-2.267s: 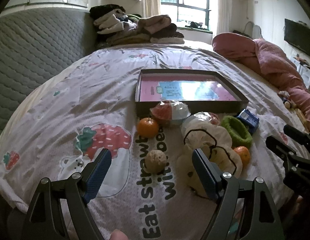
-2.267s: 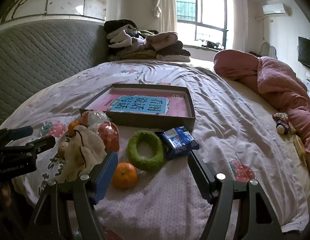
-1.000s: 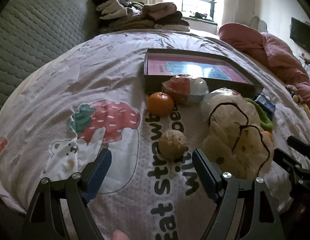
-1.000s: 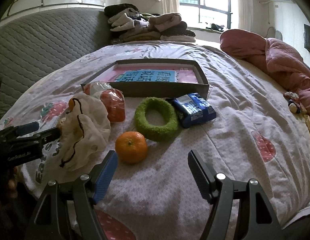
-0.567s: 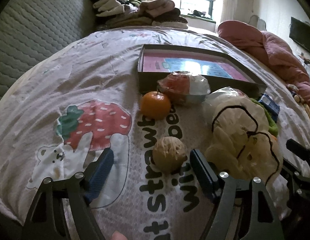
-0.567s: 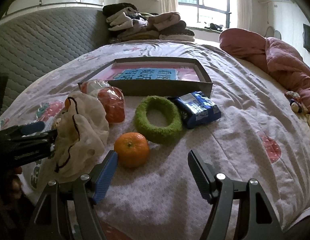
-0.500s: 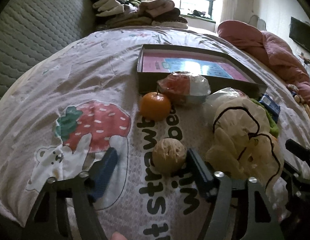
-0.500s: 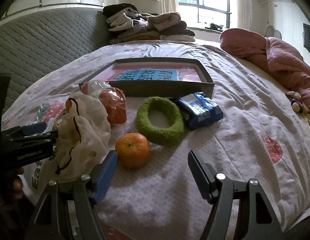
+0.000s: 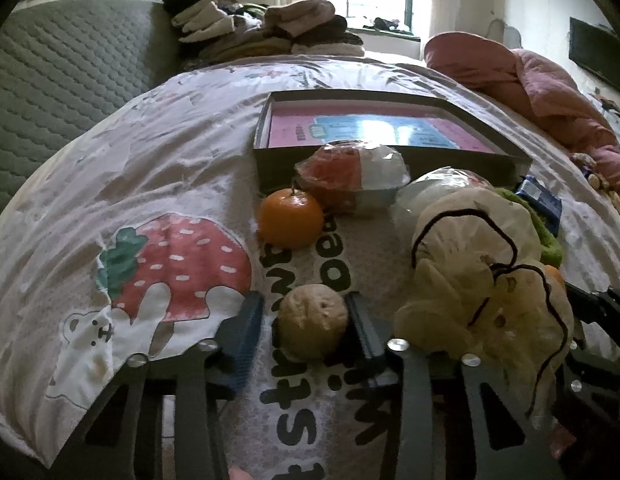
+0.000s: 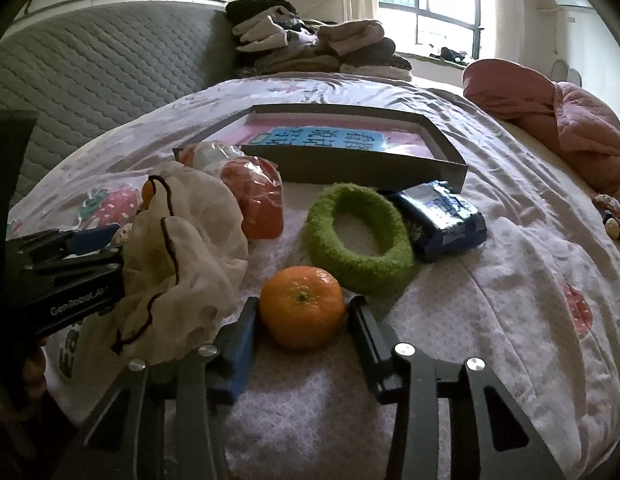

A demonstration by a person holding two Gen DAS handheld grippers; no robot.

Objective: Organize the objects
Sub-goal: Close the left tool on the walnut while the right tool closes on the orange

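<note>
- Two tools are lowered over a bed (image 10: 510,280) covered with a strawberry-print sheet, each straddling one round thing.
- Left tool (image 9: 305,322): its jaws have just been closing, and a walnut (image 9: 313,322) lies between them. The right pad is seen against the nut; a narrow gap shows on the left side, so nothing is clamped yet.
- Right tool (image 10: 301,320): its jaws have likewise just been closing around an orange (image 10: 302,306). Both pads stand just beside the fruit; firm contact cannot be told, and it is read as not yet gripped.
- A second orange (image 9: 290,218) rests farther up the sheet, touching a plastic-wrapped red and white package (image 9: 352,180).
- A crumpled cream cloth bag (image 9: 482,280) with dark cord lies between the two tools.
- A green fuzzy ring (image 10: 360,240) sits just behind the right tool's orange, with a blue packet (image 10: 442,216) beside it.
- A shallow grey box (image 10: 370,168) with a pink and blue lining is placed beyond everything.
- Folded clothes (image 10: 318,48) are stacked at the headboard.
</note>
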